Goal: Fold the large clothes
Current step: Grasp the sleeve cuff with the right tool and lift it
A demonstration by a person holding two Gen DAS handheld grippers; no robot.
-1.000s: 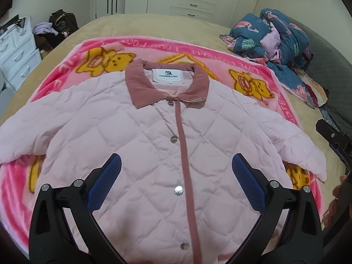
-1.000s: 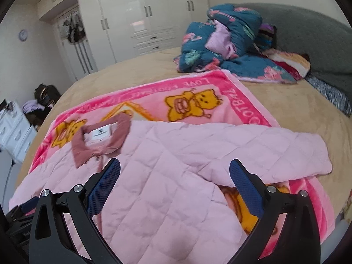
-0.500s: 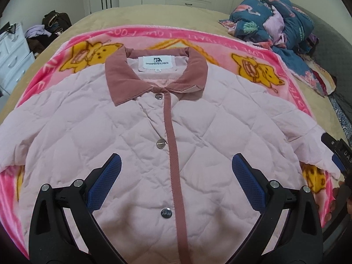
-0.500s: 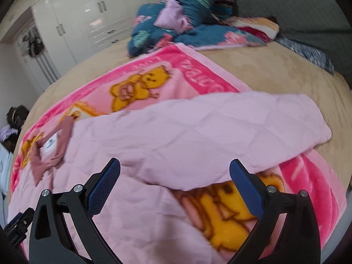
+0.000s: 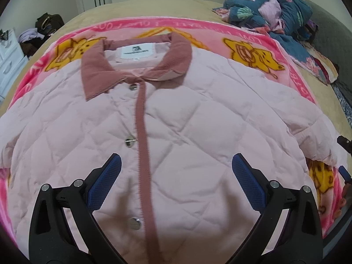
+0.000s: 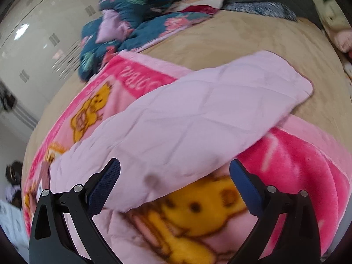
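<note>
**Two open tongs over one pink quilted jacket**

While both tongs stand spread wide with nothing between their blue pads, the left gripper (image 5: 176, 171) hangs over the jacket's chest and the right gripper (image 6: 175, 176) hangs over the near edge of one sleeve (image 6: 187, 118).

One jacket (image 5: 187, 136) lies face up and buttoned on a pink blanket (image 5: 259, 44) that covers the middle of a tan bed (image 5: 140, 6). Its long axis runs from near to far in the left wrist view: the dusty-rose collar (image 5: 94, 74) points to the far side, and the hem is nearest, under the left tongs. A rose placket strip (image 5: 142, 145) runs down the middle. Three metal snaps show to its left, counted from far to near: one at the collar (image 5: 132, 87), one at the chest (image 5: 130, 143), one low between the fingers (image 5: 134, 223). Two sleeves spread out to left and right.

In the right wrist view the sleeve stretches away to the far right, its cuff end lying past the blanket's edge on the tan bedcover. That picture is blurred.

A white neck label (image 5: 138, 51) sits inside the collar; it bears a small dark logo and a line of print too small to read. The blanket's border carries pink letters, seen reversed; only "LOVE" can be guessed at, not read surely. Yellow cartoon bears are printed on the blanket; four show in the left view.

One heap of teal patterned bedding (image 5: 270, 6) lies at the far right of the bed. White wardrobes (image 6: 33, 26) stand beyond.
</note>
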